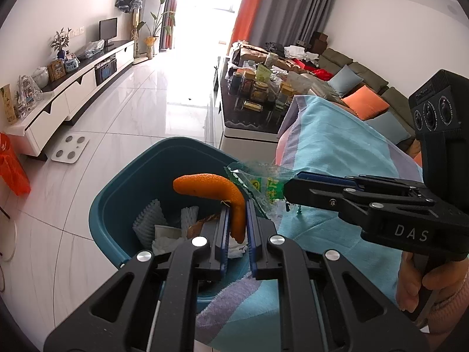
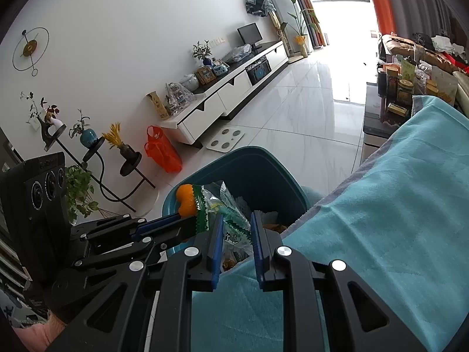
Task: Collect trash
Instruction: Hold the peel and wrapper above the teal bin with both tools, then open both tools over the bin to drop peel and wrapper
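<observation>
Over the bin (image 1: 117, 205), left tongs (image 1: 236, 214) pinch peel (image 1: 217, 190), right tongs (image 2: 236, 228) pinch wrapper (image 2: 231, 223).

The bin (image 1: 123, 205) stands on the floor (image 1: 146, 111) left of the towel-covered table (image 1: 337, 161).

floor (image 1: 152, 111): teal bin (image 1: 123, 193) (trash inside) | scale (image 1: 70, 149) | orange bag (image 2: 162, 152)

A: I note each gripper, left gripper (image 1: 236, 223) and right gripper (image 2: 236, 231), is matte black with blue pads and round silver screws.

B: Confirmed. I read white "DAS" lettering on the right gripper's body, a three-lens black camera block above it, and a pink sleeve (image 1: 451, 299).
</observation>
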Motion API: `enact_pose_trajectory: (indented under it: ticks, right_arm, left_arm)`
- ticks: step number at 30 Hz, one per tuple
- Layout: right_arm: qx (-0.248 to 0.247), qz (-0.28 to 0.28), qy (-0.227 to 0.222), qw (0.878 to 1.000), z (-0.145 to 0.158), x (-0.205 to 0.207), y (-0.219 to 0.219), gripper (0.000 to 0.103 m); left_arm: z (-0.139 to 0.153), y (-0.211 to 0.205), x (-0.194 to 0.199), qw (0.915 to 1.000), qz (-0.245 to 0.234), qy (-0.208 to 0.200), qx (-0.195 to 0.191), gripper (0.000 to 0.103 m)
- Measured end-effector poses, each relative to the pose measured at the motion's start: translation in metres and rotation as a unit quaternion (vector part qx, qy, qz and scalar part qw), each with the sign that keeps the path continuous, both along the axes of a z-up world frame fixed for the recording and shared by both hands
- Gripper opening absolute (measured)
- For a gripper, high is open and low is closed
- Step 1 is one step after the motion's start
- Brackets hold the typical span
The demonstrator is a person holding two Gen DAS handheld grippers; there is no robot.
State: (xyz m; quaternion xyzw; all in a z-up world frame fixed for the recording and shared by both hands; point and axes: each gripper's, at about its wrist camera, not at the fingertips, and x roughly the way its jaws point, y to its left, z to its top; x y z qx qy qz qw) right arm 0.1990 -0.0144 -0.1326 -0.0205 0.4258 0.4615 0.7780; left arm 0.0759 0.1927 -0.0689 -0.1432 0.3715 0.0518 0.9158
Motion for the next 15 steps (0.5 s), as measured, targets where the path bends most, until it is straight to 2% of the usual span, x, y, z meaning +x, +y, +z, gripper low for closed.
enact_pose_trajectory:
  ticks: [15]
  right_arm:
    - [-0.011, -0.001, 0.005, 1.0, -0.007, 0.005, 0.01, 0.018]
  left_arm:
    - [-0.011, 0.007, 0.006, 0.9999, 0.006, 0.009, -0.003, 0.012]
